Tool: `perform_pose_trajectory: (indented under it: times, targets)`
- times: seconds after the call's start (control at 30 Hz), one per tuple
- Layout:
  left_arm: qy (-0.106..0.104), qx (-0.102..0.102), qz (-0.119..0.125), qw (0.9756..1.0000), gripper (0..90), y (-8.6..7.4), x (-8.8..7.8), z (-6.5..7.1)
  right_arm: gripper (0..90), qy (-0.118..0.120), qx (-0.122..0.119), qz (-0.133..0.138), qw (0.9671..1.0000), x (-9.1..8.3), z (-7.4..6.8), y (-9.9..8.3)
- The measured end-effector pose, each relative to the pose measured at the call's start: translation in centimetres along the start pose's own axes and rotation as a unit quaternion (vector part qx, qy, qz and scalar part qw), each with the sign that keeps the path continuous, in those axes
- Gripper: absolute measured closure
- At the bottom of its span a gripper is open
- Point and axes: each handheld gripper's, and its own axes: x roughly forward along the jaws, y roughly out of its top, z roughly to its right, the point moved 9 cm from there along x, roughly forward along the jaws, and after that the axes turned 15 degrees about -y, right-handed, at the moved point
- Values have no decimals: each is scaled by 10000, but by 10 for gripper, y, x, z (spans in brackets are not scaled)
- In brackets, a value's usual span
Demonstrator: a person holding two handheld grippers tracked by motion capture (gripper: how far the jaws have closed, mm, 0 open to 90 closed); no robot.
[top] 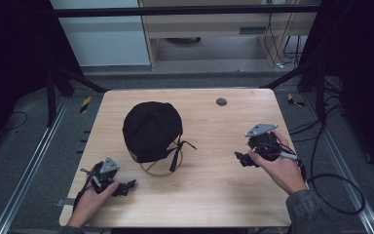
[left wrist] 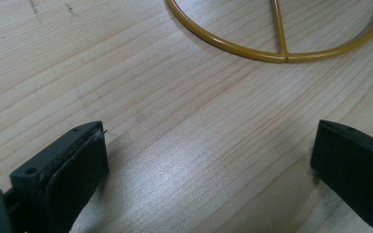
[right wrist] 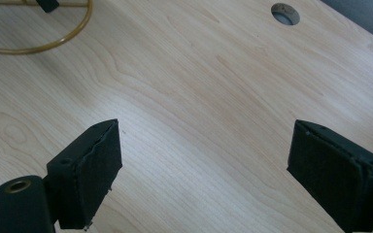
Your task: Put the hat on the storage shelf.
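Note:
A black cap point(top: 151, 129) sits on a yellow wire stand point(top: 158, 168) near the middle of the wooden table point(top: 209, 195); its strap hangs down at the right side. The stand's round base ring point(left wrist: 277, 51) lies just ahead of my left gripper point(left wrist: 209, 160), which is open over bare wood at the table's front left point(top: 126, 186). My right gripper point(right wrist: 204, 170) is open too, low over the table at the right point(top: 241, 158), and the ring point(right wrist: 39, 43) lies off to its upper left.
A round cable hole point(top: 221, 102) point(right wrist: 285, 13) is set in the table near its far edge. Black cables trail on the floor at the right point(top: 331, 185). Metal frame rails point(top: 39, 156) run along both sides of the table.

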Motion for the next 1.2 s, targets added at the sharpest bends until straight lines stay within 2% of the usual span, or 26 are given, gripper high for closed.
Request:
perform_pose_trajectory:
  times: [0.33, 0.8, 0.97, 1.2]
  targets:
    - [0, 0, 0, 10000, 0, 0, 0, 0, 126, 92, -45, -133, 9999, 10, -9, -18]
    - [0, 1, 0, 10000, 0, 0, 0, 0, 125, 132, 102, -226, 9996, 26, -20, -41]
    - [-1, 0, 0, 10000, 0, 0, 0, 0, 126, 185, 170, -278, 9993, 32, -26, -50]
    - [-1, 0, 0, 10000, 0, 0, 0, 0, 139, 329, 425, -295, 9981, 42, -33, -58]
